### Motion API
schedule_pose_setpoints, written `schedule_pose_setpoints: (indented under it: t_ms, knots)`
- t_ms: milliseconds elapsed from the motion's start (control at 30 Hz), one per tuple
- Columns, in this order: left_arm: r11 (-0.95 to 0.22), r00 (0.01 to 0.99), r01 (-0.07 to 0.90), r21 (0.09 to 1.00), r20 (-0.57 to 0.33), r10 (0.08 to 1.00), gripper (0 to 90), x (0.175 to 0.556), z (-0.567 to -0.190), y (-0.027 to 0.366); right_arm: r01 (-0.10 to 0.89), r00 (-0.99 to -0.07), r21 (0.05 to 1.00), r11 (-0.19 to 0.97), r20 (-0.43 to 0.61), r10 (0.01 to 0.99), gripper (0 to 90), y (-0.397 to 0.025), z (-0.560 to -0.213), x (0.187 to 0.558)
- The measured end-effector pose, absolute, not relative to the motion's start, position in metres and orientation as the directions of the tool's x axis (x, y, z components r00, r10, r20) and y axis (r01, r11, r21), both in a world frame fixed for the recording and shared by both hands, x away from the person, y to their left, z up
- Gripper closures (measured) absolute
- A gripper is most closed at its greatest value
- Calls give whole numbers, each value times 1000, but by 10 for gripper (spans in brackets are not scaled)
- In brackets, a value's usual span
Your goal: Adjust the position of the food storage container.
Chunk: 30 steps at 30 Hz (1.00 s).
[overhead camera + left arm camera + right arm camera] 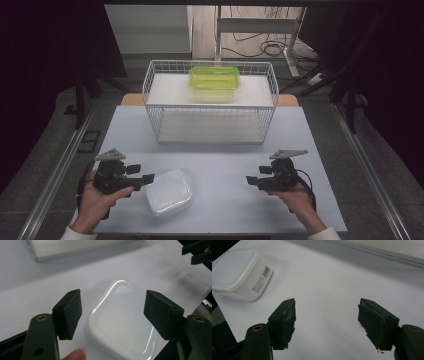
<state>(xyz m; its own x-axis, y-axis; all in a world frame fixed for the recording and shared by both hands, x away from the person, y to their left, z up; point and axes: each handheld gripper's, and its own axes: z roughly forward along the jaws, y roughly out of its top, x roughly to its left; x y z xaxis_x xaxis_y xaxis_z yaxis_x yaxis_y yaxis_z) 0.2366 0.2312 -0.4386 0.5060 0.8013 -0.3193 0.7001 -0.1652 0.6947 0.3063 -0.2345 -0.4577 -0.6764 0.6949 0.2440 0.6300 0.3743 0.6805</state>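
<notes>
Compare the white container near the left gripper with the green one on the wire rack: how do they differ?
The white container is translucent white; the green container is bright yellow-green. The white container sits on the table beside the open left gripper; the green container rests on top of the wire rack, far from both grippers. The white container carries a barcode label on its side. Both are lidded, rounded-corner plastic boxes.

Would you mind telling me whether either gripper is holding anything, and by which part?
Nothing is held. The left gripper is open above the white container; the right gripper is open over bare table.
</notes>
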Motion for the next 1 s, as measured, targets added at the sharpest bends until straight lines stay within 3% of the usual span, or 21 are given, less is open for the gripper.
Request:
schedule_pose_setpoints:
  t_ms: [600,833,1000]
  knots:
    - [-167,380,829,534,-317,869,802,216,-487,244,625,-680,670,401,215,701,298,-233,-463,307]
    - [-198,382,850,488,-314,869,889,216,-496,234,626,-682,658,419,201,703,298,-232,-467,308]
    - [-199,387,852,485,-327,862,900,214,-496,229,630,-677,655,417,200,708,299,-234,-468,308]
